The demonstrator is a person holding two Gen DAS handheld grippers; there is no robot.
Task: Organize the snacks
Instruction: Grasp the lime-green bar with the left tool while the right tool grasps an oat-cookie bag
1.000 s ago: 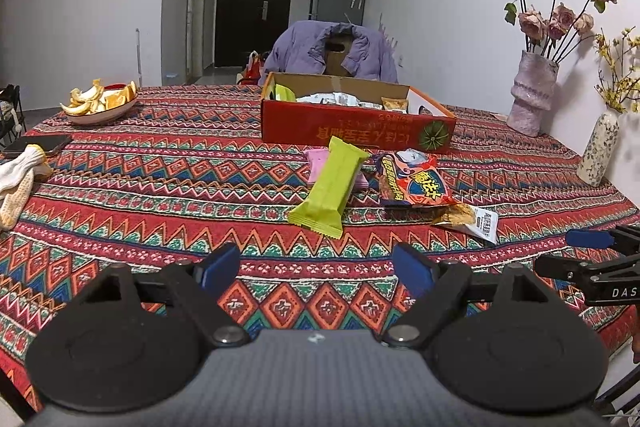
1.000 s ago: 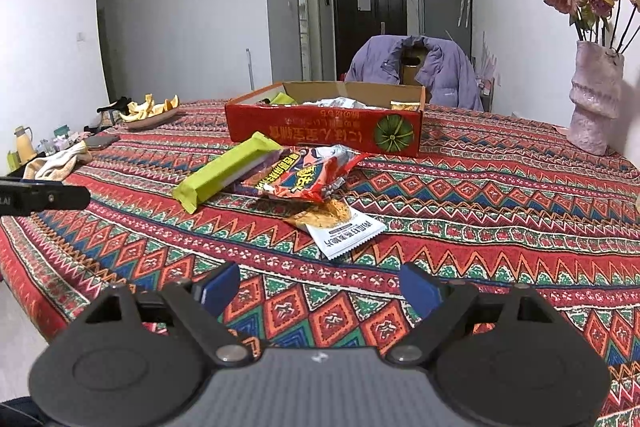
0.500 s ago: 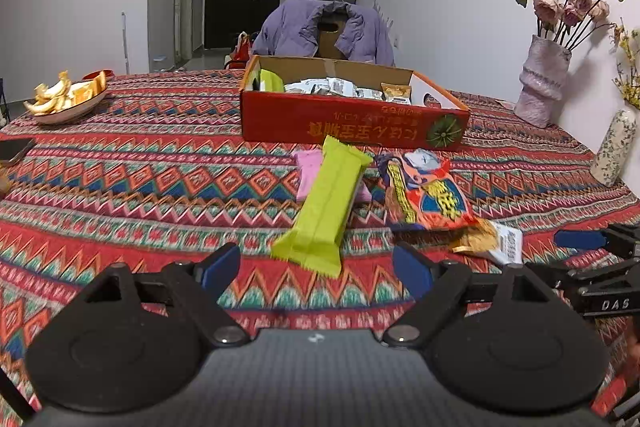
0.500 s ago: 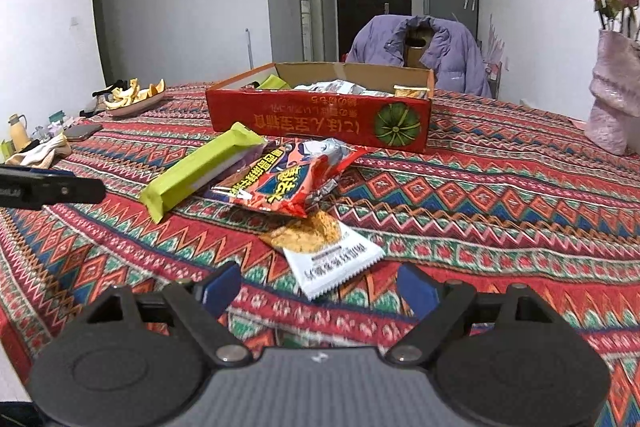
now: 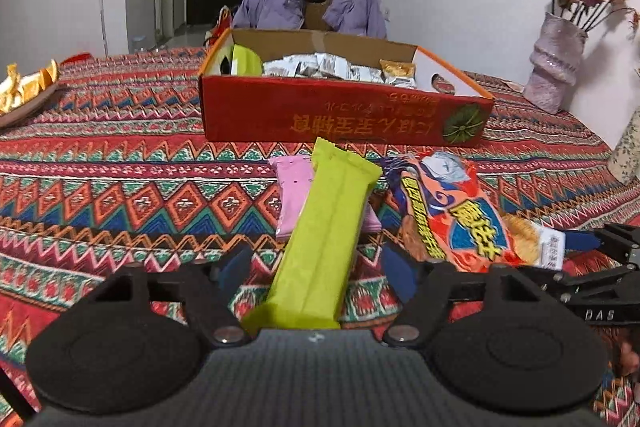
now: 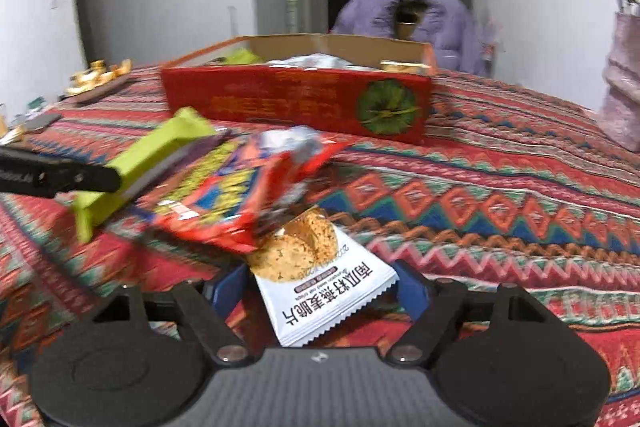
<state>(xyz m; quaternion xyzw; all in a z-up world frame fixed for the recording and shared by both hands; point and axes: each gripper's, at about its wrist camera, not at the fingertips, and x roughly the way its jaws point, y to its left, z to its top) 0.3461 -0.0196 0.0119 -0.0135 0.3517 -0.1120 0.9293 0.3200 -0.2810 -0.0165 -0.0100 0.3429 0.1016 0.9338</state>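
A long lime-green snack bar (image 5: 326,239) lies on the patterned tablecloth (image 5: 120,195), its near end between the open fingers of my left gripper (image 5: 318,271). It rests partly on a pink packet (image 5: 290,187). A red-orange snack bag (image 5: 452,211) lies to its right. A white cracker packet (image 6: 324,287) lies between the open fingers of my right gripper (image 6: 316,287). The red cardboard box (image 5: 344,111) behind holds several snacks. The green bar (image 6: 144,163) and the red bag (image 6: 240,195) also show in the right wrist view.
A plate of orange peels (image 5: 24,95) sits at the far left. A pink vase with dried roses (image 5: 554,67) stands at the right by the wall. A chair with a purple jacket (image 5: 316,3) is behind the box. The right gripper's side (image 5: 600,267) shows at the right edge.
Both grippers have moved forward and down toward the table. The green bar now lies between the left fingers and the white cracker packet between the right fingers. Both stay open.
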